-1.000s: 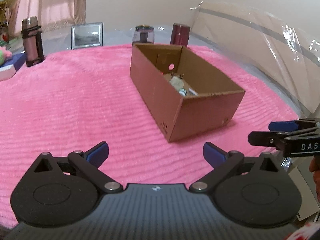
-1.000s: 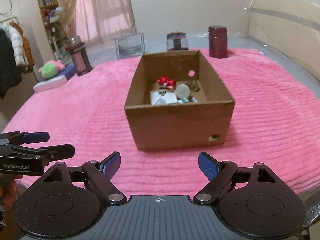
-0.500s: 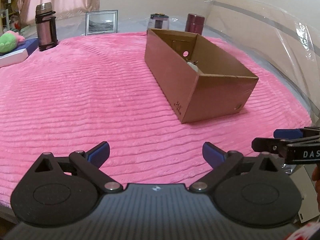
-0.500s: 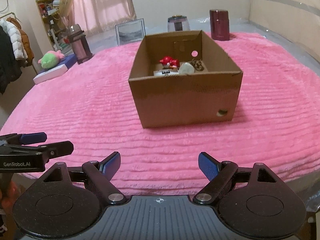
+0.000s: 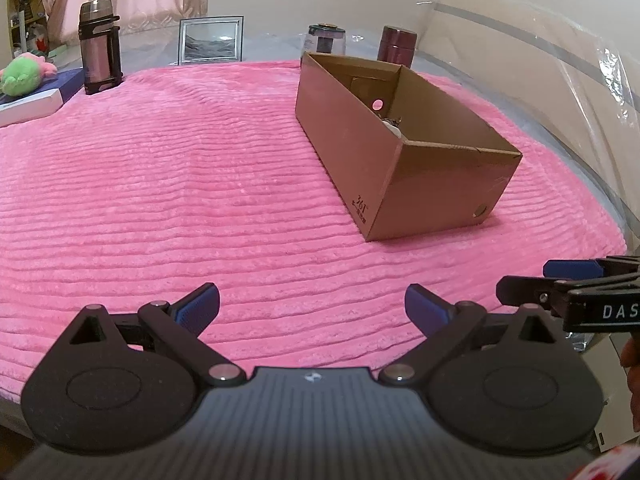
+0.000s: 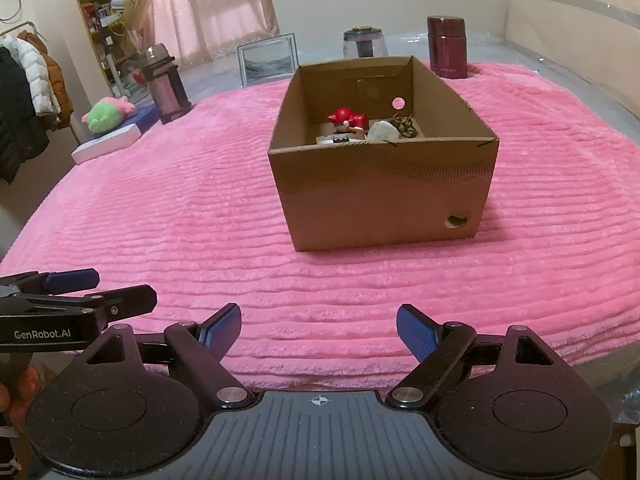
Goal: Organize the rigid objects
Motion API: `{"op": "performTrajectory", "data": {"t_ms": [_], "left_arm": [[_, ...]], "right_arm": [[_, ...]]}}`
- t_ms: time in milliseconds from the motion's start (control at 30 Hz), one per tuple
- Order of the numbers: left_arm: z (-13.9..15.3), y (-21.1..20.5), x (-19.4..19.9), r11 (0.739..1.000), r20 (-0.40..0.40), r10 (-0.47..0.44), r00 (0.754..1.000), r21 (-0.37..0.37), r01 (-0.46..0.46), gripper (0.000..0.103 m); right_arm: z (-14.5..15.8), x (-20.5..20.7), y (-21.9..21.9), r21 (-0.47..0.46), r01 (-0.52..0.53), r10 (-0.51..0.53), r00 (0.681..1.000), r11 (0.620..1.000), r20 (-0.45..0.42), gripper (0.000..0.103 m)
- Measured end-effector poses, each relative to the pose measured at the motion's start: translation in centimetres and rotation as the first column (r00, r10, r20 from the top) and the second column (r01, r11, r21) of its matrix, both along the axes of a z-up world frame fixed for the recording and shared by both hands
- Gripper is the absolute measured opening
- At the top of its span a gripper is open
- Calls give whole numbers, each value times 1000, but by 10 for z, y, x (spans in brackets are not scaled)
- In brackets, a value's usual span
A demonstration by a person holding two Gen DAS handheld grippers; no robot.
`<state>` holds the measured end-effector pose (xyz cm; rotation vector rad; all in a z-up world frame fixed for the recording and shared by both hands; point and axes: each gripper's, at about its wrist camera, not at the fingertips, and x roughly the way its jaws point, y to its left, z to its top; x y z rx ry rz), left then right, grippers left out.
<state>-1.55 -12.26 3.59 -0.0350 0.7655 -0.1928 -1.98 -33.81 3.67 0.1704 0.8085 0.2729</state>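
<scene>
Cardboard box (image 6: 384,196), ahead of right gripper (image 6: 319,330) (jaws apart, empty): light, stiff; likely grip by rim.

Both views lower than a second ago | cardboard box (image 6: 384,196) seen flatter | less of its contents visible

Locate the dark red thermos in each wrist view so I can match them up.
Left wrist: dark red thermos stands top centre-right, just behind the far right corner of the cardboard box.
Right wrist: dark red thermos stands upper right, behind and to the right of the cardboard box.
Shared landmark: the framed picture, left of the thermos in both views.
</scene>
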Motion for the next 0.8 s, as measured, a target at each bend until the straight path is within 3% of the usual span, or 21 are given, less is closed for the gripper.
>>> {"op": "performTrajectory", "data": {"t_ms": [800], "left_arm": [[-2, -2, 1, 1000, 6, -4, 1000, 7, 4, 98]], "right_arm": [[1, 1, 4, -4, -6, 6, 1000, 1000, 14, 82]]}}
